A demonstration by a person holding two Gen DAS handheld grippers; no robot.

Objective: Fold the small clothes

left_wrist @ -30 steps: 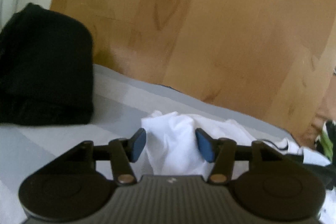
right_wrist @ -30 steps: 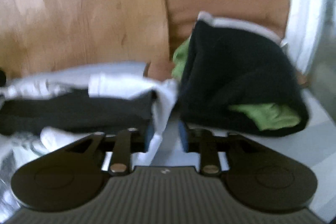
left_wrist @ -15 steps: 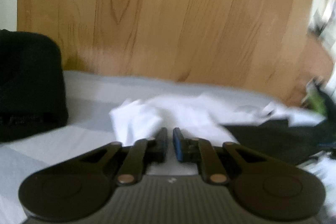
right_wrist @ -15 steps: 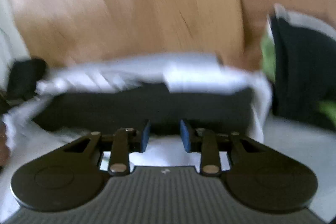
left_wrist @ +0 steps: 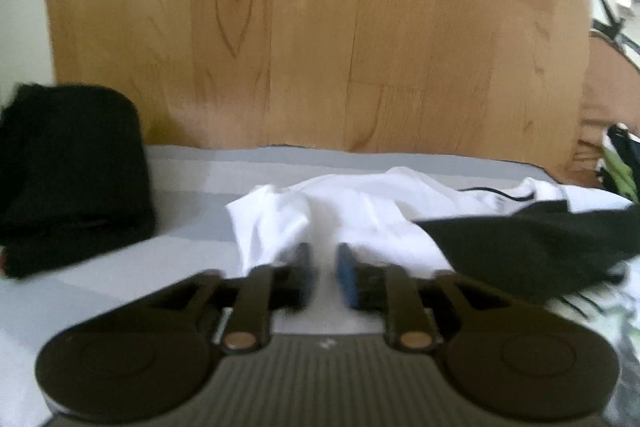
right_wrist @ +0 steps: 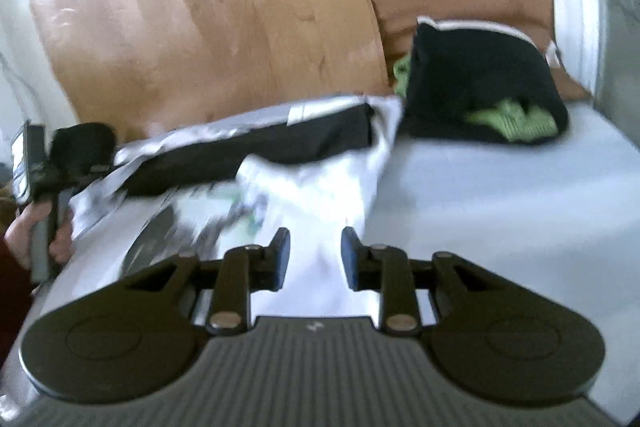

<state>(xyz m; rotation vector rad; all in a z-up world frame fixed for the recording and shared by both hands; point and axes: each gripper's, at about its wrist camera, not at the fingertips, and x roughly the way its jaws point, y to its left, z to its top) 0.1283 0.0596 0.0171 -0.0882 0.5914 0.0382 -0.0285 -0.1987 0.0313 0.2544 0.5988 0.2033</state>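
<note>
We tilt both tongs, left (left_wrist: pixel 322 269) and right (right_wrist: pixel 315 259), down over the white garment (left_wrist: pixel 360 211), jaws apart after just opening (black pile (left_wrist: pixel 68 179) left).

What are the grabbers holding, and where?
Left gripper's jaws have just been opening, holding nothing. Right gripper's too, white cloth between them; grip unclear.

Left gripper (left_wrist: pixel 323 269) pitched down, jaws just reopened to a narrow gap, blue pads apart, white cloth edge at the tips, not pinched. Right gripper (right_wrist: pixel 316 253) pitched down too, jaws just widened, white fabric lying between the pads, no clamp visible. Left hand (right_wrist: pixel 38 233) wrapped around its handle, seen at right-wrist view's left edge.
</note>
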